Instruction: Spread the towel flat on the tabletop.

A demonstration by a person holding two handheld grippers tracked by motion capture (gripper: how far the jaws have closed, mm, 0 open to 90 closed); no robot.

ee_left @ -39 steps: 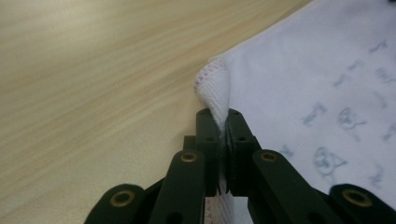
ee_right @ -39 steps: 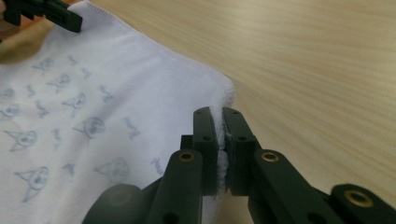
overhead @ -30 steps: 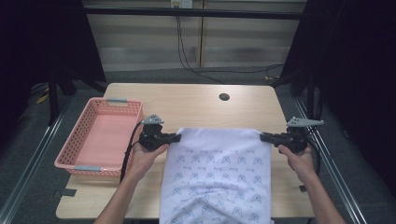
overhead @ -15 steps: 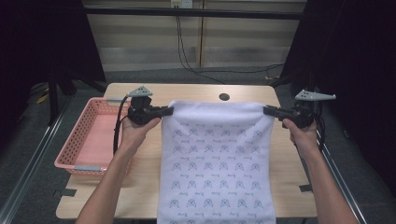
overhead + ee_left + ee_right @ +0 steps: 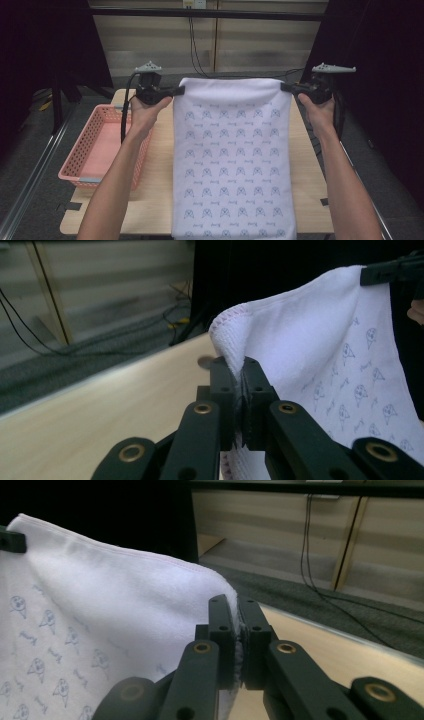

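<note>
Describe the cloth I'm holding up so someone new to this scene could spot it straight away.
Start at the wooden table with the pink basket on its left side. Stretched down the table's middle is a white towel, its top corners pinched by the left gripper and right gripper. It is the one fabric item there, printed with rows of small blue-grey motifs.

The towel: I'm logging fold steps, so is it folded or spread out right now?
Spread: the towel hangs as one open sheet, both top corners pinched by the left gripper and right gripper.
</note>
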